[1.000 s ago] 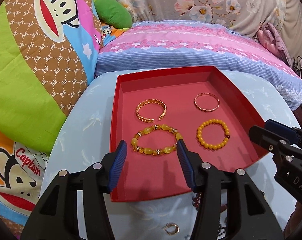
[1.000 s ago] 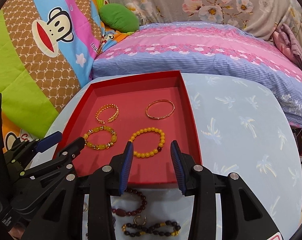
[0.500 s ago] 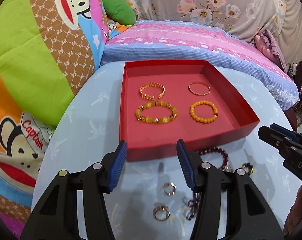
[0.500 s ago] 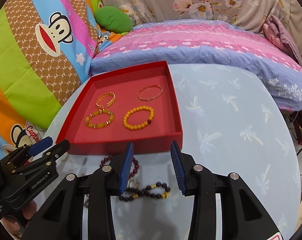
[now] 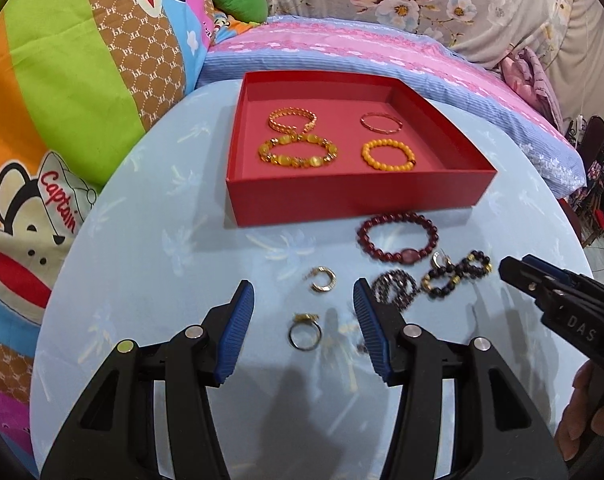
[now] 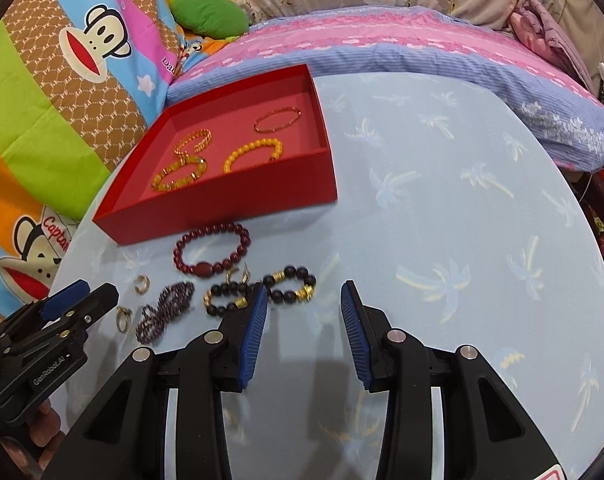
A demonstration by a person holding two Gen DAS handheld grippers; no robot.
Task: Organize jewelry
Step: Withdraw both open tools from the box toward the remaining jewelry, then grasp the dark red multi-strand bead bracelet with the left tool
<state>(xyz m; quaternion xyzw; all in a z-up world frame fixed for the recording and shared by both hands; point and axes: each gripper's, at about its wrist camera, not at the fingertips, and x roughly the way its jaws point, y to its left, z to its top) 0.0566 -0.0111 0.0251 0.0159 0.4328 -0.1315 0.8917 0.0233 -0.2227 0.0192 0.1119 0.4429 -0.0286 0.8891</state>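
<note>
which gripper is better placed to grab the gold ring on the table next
Probably left. The left gripper stands open with the gold ring lying right between its fingers. The right gripper, also open and empty, sits past the black bead bracelet, farther from the ring.

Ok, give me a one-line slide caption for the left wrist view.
Open left gripper above gold rings on the table, four bracelets already in the red tray.

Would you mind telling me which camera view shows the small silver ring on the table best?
The left wrist view: the silver ring lies flat and unobstructed between the open left gripper fingers, its gold top visible. In the right wrist view, the ring is small, seen edge-on near the picture's left side, beside the left gripper's tip.
</note>
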